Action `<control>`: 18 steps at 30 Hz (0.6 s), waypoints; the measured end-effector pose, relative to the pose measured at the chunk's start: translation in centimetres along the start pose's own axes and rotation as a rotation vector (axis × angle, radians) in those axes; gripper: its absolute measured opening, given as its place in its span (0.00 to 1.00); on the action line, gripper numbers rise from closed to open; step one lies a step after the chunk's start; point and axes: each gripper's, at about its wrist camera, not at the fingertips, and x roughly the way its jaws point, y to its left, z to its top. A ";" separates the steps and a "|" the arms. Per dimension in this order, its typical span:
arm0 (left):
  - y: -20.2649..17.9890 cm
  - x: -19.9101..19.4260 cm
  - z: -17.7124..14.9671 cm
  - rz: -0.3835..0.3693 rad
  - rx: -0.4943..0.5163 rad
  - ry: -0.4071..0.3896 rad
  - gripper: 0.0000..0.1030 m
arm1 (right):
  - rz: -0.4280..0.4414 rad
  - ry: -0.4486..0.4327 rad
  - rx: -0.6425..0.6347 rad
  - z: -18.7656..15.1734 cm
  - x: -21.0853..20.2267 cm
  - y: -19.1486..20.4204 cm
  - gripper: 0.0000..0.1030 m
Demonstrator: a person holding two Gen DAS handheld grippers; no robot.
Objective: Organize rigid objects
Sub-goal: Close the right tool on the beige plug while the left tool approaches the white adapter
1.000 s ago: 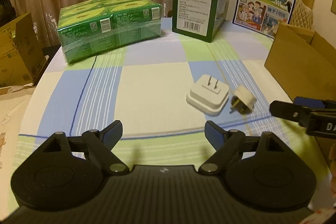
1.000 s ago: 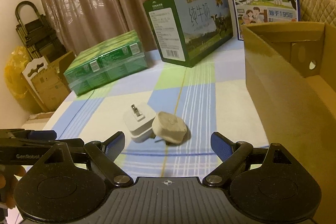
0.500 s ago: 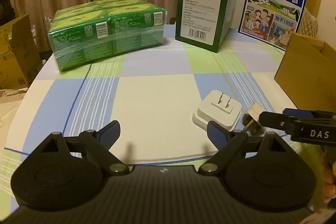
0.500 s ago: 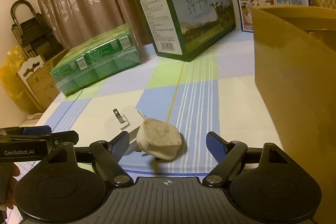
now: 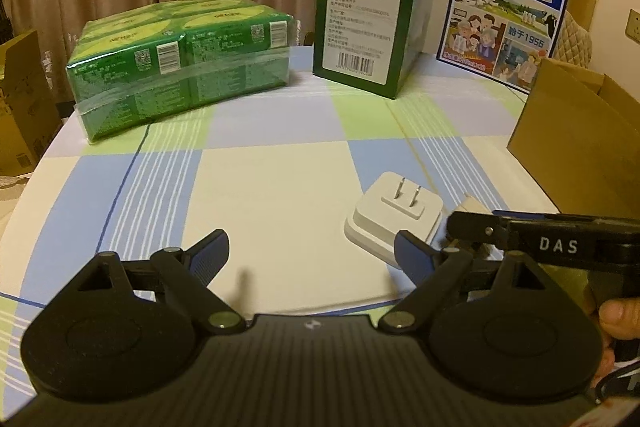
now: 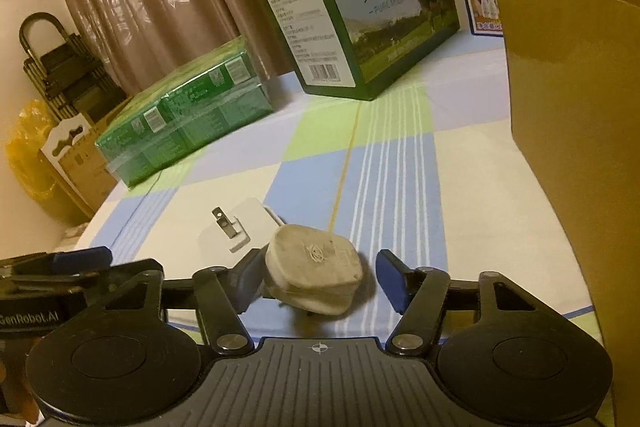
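The rounded, yellowed cream plastic plug (image 6: 314, 269), lying on the checked tabletop (image 6: 392, 163) against the white square adapter (image 5: 394, 217), is being grasped: the right gripper (image 6: 316, 277) jaws are closing around it, apparently without full contact yet. A lift toward the brown cardboard box (image 6: 576, 115) is judged next. The left gripper (image 5: 312, 257) jaws stand wide and empty.

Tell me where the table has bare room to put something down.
The widest free patch is the cloth between the green pack, the milk carton and the white charger. Another strip runs between the carton and the cardboard box. It is crowded around the charger and beige plug, where both grippers work.
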 end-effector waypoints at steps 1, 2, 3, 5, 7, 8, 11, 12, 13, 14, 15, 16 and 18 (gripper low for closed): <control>-0.1 0.0 0.0 0.000 0.002 0.003 0.85 | 0.006 0.004 -0.001 0.0 0.1 0.0 0.50; -0.1 0.1 -0.1 -0.001 0.004 0.004 0.85 | 0.009 0.007 -0.004 0.0 0.1 0.1 0.49; -0.1 0.1 -0.1 -0.002 0.004 0.006 0.85 | 0.005 0.006 -0.009 0.0 0.1 0.2 0.49; -0.2 0.1 -0.1 -0.001 0.008 0.011 0.85 | 0.000 0.007 -0.019 0.0 0.0 0.3 0.49; -0.4 0.2 -0.1 -0.005 0.018 0.018 0.85 | -0.024 0.003 -0.032 0.0 -0.3 0.5 0.49; -0.5 0.3 0.0 -0.009 0.024 0.019 0.85 | -0.046 -0.003 -0.047 0.0 -0.5 0.6 0.49; -1.2 0.9 0.3 -0.042 0.070 0.001 0.85 | -0.158 -0.015 -0.127 -0.1 -1.4 1.1 0.48; -1.6 1.2 0.4 -0.057 0.096 -0.004 0.85 | -0.189 -0.021 -0.153 -0.2 -1.9 1.2 0.48; -1.9 1.5 0.5 -0.066 0.119 -0.006 0.84 | -0.210 -0.023 -0.166 -0.3 -2.3 1.2 0.48; -2.3 1.7 0.5 -0.080 0.145 -0.008 0.84 | -0.224 -0.020 -0.169 -0.3 -2.7 1.1 0.48; -2.6 2.0 0.5 -0.097 0.164 -0.012 0.84 | -0.226 -0.018 -0.165 -0.3 -3.0 1.0 0.48; -2.8 2.4 0.5 -0.108 0.179 -0.011 0.84 | -0.226 -0.015 -0.158 -0.3 -3.4 0.8 0.48; -3.2 3.1 0.6 -0.119 0.204 -0.009 0.84 | -0.229 -0.016 -0.158 -0.3 -4.0 0.7 0.48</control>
